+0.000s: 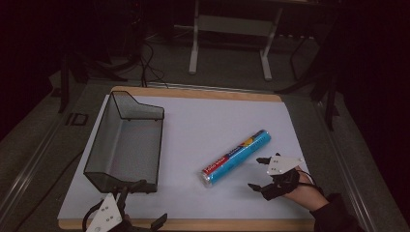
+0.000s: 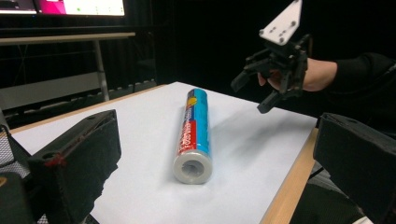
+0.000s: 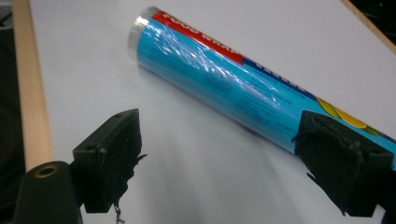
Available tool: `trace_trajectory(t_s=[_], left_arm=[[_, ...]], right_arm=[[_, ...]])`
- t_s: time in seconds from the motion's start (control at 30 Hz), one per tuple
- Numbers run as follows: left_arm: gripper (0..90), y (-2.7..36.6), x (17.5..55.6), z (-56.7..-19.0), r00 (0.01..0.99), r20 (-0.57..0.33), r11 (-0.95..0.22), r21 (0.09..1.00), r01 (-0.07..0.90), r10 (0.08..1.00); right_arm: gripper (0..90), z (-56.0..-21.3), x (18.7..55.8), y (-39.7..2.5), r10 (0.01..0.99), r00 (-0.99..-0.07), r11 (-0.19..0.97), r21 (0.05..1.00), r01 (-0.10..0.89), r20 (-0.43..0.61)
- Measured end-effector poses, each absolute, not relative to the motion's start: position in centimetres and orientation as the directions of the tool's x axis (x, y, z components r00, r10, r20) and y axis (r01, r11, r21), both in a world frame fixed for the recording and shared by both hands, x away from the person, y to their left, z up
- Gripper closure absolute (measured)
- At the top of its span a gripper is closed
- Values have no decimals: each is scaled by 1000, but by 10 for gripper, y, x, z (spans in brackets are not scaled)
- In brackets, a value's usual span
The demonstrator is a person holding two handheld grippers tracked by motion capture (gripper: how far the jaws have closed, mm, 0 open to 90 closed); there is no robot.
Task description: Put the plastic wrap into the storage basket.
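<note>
Fingers (image 3: 345, 172) of both grippers spread wide, empty, above white table (image 1: 203, 121) holding blue roll (image 1: 236, 157); dark room beyond.

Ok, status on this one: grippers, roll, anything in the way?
Right gripper open, just short of the roll. Left gripper open, by the basket. Roll flat on the sheet, untouched. Path clear.

A blue food wrap roll (image 1: 236, 157) with a red label band lies flat and diagonal on the white tabletop (image 1: 203, 121), untouched.
</note>
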State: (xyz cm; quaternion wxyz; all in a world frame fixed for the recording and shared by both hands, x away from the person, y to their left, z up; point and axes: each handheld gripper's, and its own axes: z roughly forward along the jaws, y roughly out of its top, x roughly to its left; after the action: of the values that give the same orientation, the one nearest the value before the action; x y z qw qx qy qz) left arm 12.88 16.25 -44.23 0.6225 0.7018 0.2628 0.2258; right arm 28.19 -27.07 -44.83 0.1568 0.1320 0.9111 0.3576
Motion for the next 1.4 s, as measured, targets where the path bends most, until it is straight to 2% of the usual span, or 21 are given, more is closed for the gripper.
trace_trajectory(t_s=[0.1, 0.27, 0.43, 0.6, 0.7, 0.73, 0.87, 0.97, 1.0, 1.03, 1.1, 1.13, 1.17, 1.23, 1.27, 1.3, 1.4], left_arm=[[15, 162, 129, -442, 762, -9, -89, 992, 88, 648], [15, 162, 130, -443, 766, -12, -93, 991, 94, 643], [15, 162, 131, -443, 771, -16, -94, 991, 99, 637], [15, 162, 131, -443, 775, -16, -96, 990, 99, 632], [15, 162, 131, -443, 777, -18, -96, 990, 100, 630], [15, 162, 132, -444, 780, -22, -97, 990, 105, 626], [15, 162, 132, -444, 782, -22, -98, 989, 107, 623], [15, 162, 132, -444, 785, -27, -96, 989, 111, 619], [15, 162, 132, -444, 785, -27, -96, 989, 111, 619], [15, 162, 132, -444, 785, -28, -98, 989, 112, 618], [15, 162, 133, -444, 786, -28, -99, 989, 112, 617], [15, 162, 133, -444, 786, -27, -100, 989, 113, 617], [15, 162, 133, -444, 787, -28, -100, 989, 113, 616], [15, 162, 133, -444, 788, -29, -100, 988, 114, 615], [15, 162, 133, -444, 790, -31, -101, 988, 117, 612], [15, 162, 133, -444, 791, -32, -101, 988, 118, 611], [15, 162, 134, -445, 792, -33, -101, 988, 119, 610]], right_arm=[[148, -449, 290, -270, 351, -909, 738, 664, 121, -223], [139, -451, 304, -265, 302, -916, 820, 563, 108, -264], [105, -454, 316, -253, 272, -931, 858, 500, 120, -244], [119, -459, 323, -241, 236, -929, 902, 420, 100, -285], [117, -459, 325, -236, 198, -926, 923, 379, 67, -320], [116, -460, 326, -229, 136, -902, 952, 306, 4, -410], [119, -460, 330, -223, 117, -895, 961, 276, -8, -431], [139, -460, 340, -208, 34, -894, 979, 196, -60, -447], [139, -460, 340, -208, 34, -894, 979, 196, -60, -447], [139, -461, 344, -202, -12, -891, 986, 145, -87, -454], [139, -462, 346, -198, -28, -894, 989, 120, -91, -447], [137, -467, 348, -190, -90, -880, 991, 49, -127, -467], [137, -467, 348, -190, -90, -880, 991, 49, -127, -467], [138, -473, 348, -182, -157, -860, 986, -24, -166, -485], [138, -480, 347, -176, -245, -828, 970, -117, -215, -505], [138, -484, 347, -172, -289, -805, 957, -157, -242, -518], [143, -492, 348, -166, -363, -778, 931, -221, -289, -512]])
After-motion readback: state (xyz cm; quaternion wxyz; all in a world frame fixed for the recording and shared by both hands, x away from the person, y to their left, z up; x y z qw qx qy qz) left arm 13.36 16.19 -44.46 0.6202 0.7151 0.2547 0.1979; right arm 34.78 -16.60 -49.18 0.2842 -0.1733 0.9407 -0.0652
